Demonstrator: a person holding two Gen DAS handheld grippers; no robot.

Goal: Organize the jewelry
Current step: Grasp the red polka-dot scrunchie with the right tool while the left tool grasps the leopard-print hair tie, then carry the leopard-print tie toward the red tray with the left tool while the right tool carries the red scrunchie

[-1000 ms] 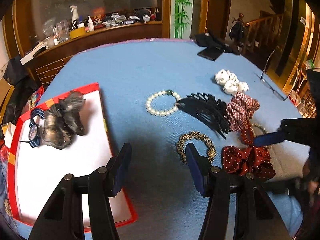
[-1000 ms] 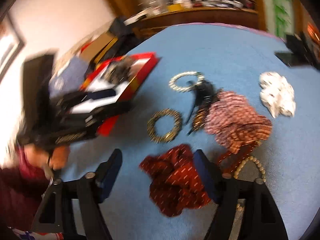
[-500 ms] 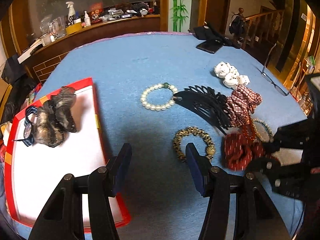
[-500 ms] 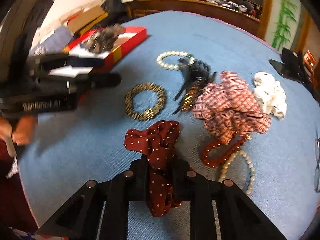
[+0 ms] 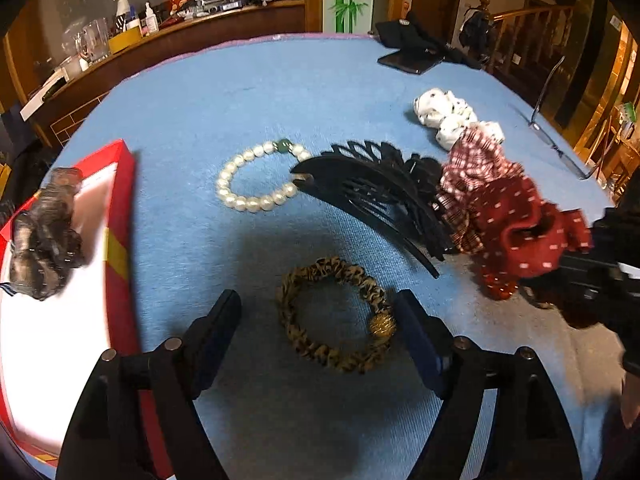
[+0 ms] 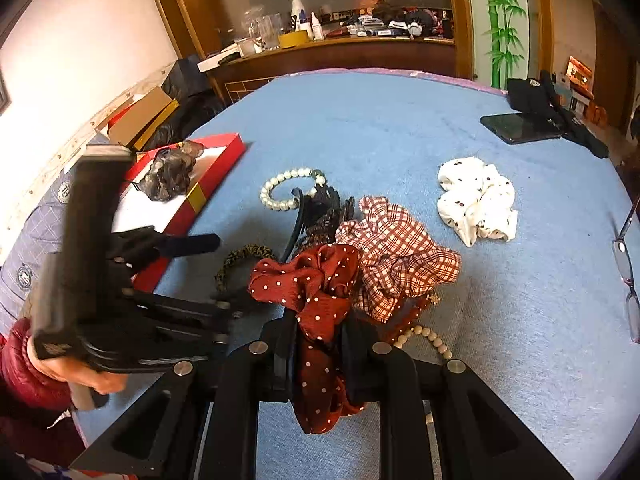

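Right gripper (image 6: pixel 320 344) was clamped on the red polka-dot scrunchie (image 6: pixel 316 280), fabric pinched between both fingers and hanging below them, its upper folds lifted against the checked scrunchie (image 6: pixel 400 252). Left gripper (image 5: pixel 316 320) hovered with jaws apart, the leopard bracelet (image 5: pixel 336 316) lying flat on the blue cloth (image 5: pixel 280 92) directly between the 2 fingers and just ahead. Red box (image 6: pixel 224 152) sat to the left of the held scrunchie, beyond the left gripper, with 1 dark scrunchie (image 6: pixel 172 176) already in it. Judgement: carrying the scrunchie there means crossing leftward over the left gripper; the left gripper is nearer the box.
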